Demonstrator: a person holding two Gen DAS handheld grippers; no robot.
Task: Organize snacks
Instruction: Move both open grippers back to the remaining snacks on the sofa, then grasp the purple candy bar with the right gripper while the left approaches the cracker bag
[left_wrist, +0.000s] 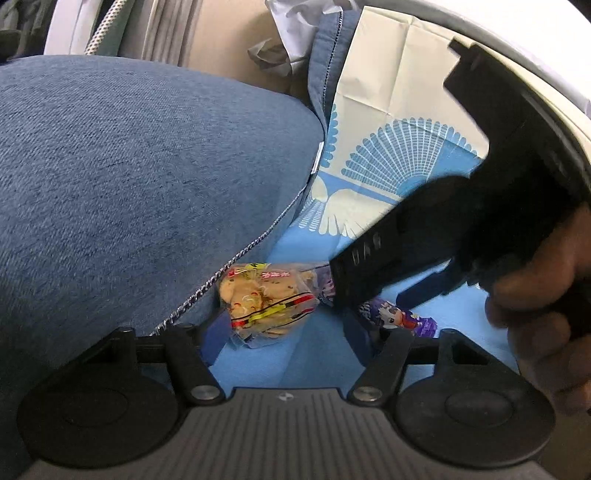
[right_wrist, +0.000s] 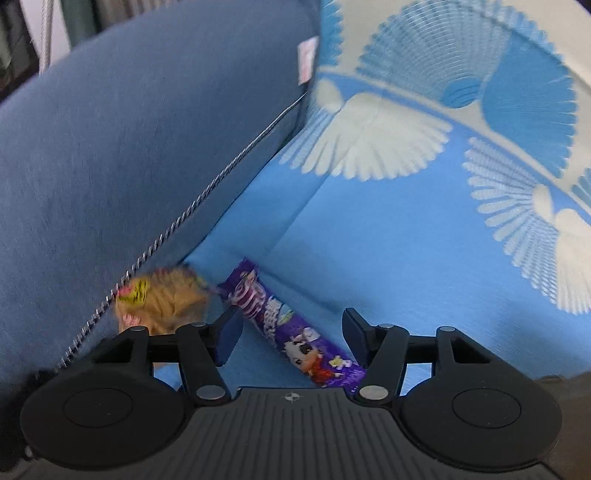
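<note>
Left gripper (left_wrist: 284, 332) released, jaws apart, nothing clamped; clear cookie packet (left_wrist: 264, 301) lies just ahead, against blue cushion (left_wrist: 147, 177). Right gripper (right_wrist: 290, 334) released, jaws spread over purple snack bar (right_wrist: 284, 325), pads not touching it. Both snacks rest on blue patterned cloth (right_wrist: 406, 258), bar just beside packet. Hand (left_wrist: 546, 295) holds right gripper.
</note>
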